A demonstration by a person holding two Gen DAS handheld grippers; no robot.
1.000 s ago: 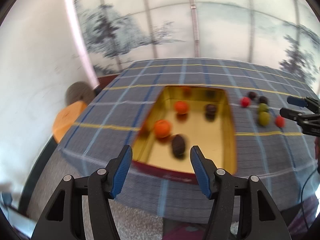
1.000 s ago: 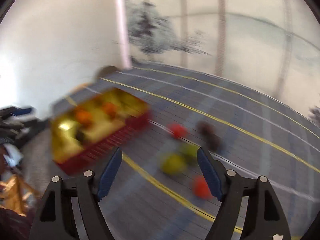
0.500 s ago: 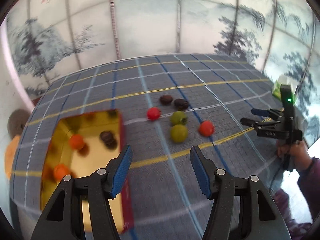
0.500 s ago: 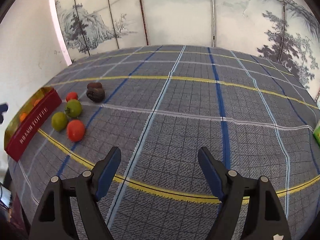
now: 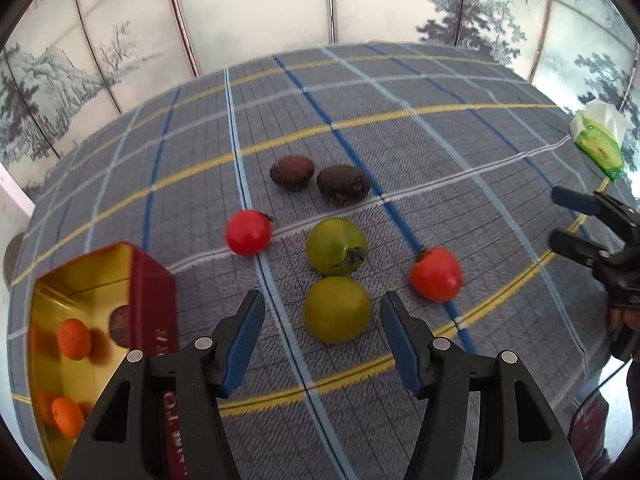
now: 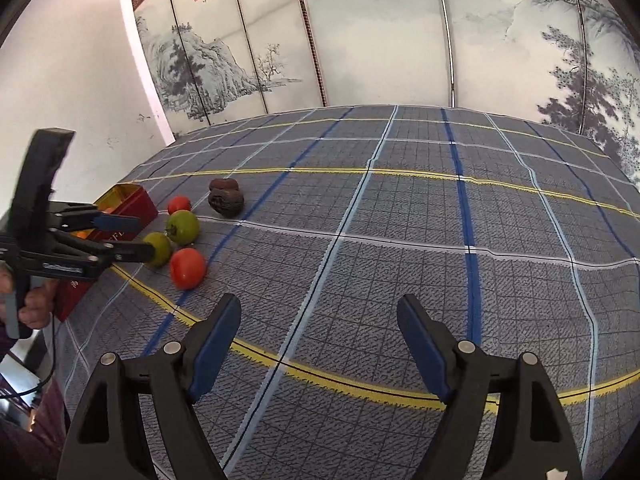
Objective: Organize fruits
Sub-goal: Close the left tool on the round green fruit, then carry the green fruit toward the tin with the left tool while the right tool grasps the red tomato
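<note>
On the plaid tablecloth lie two green tomatoes (image 5: pixel 337 309) (image 5: pixel 337 245), two red tomatoes (image 5: pixel 248 232) (image 5: pixel 436 274) and two dark brown fruits (image 5: pixel 292 171) (image 5: pixel 343 184). My left gripper (image 5: pixel 322 330) is open, its blue fingers either side of the nearer green tomato, just short of it. A red tin with a gold inside (image 5: pixel 104 280) at the left holds oranges (image 5: pixel 73 339) and a dark fruit. My right gripper (image 6: pixel 319 340) is open and empty over bare cloth, right of the fruit group (image 6: pixel 187 268). It also shows in the left wrist view (image 5: pixel 570 220).
A green tissue pack (image 5: pixel 598 140) lies at the table's far right edge. A painted folding screen (image 6: pixel 380 40) stands behind the table. The left gripper (image 6: pixel 124 236) shows in the right wrist view, over the tin (image 6: pixel 132 208).
My left gripper has swung right from the tin and moved close to the loose fruit, now framing the near green tomato. My right gripper has pulled back; both stay open.
</note>
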